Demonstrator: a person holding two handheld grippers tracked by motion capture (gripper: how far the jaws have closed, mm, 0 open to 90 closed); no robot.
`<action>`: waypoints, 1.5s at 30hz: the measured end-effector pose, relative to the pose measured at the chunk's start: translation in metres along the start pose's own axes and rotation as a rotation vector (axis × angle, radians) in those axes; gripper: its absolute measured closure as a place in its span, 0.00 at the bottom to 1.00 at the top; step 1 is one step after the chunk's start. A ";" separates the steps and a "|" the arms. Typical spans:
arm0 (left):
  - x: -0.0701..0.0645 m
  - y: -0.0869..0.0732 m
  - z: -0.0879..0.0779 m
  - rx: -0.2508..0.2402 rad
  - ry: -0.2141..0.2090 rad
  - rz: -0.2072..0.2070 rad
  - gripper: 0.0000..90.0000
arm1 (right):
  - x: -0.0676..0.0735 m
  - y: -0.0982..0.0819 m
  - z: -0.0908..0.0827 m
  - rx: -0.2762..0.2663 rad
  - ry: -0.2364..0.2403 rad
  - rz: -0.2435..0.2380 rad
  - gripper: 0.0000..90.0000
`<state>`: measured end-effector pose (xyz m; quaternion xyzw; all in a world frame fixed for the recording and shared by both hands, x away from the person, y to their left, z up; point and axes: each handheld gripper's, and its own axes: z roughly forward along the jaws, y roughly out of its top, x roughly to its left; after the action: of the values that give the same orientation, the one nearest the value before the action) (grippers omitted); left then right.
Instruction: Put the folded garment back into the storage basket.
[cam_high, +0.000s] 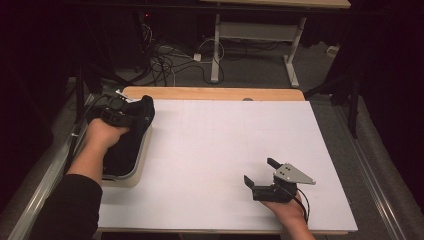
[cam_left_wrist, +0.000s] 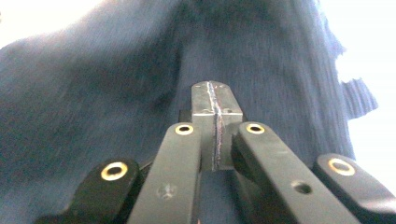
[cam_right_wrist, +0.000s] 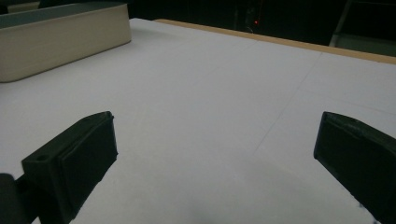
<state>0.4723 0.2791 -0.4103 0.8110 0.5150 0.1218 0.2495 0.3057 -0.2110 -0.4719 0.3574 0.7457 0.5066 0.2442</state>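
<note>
Left gripper (cam_left_wrist: 215, 100): black linkage arms with brass-ringed pivot holes, four showing; two grey metal pads pressed flat together, scuffed along the seam. From above (cam_high: 118, 112), a black body with a round part on top and a white tag at its 12 o'clock.

Right gripper (cam_high: 260, 172): black body, two blocky black jaws, matte, with a small hole in the top of one; grey three-cornered plate (cam_high: 294, 174) on top with dark screw holes; black cable (cam_high: 304, 202) looping off at 5 o'clock.

Person: dark long sleeve (cam_high: 67, 207) on the left arm.
</note>
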 end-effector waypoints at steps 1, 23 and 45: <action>-0.001 0.001 0.004 0.002 -0.008 -0.004 0.97 | 0.000 0.000 0.000 0.000 0.000 0.001 0.00; 0.014 -0.016 0.061 0.099 -0.075 -0.065 0.97 | -0.002 0.000 0.000 0.001 -0.003 0.002 0.00; 0.015 -0.008 0.049 0.021 -0.047 -0.073 0.97 | -0.003 -0.005 0.002 0.021 -0.015 -0.012 0.00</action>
<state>0.4950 0.2816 -0.4574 0.7968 0.5395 0.0883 0.2574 0.3075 -0.2129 -0.4769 0.3592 0.7513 0.4945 0.2490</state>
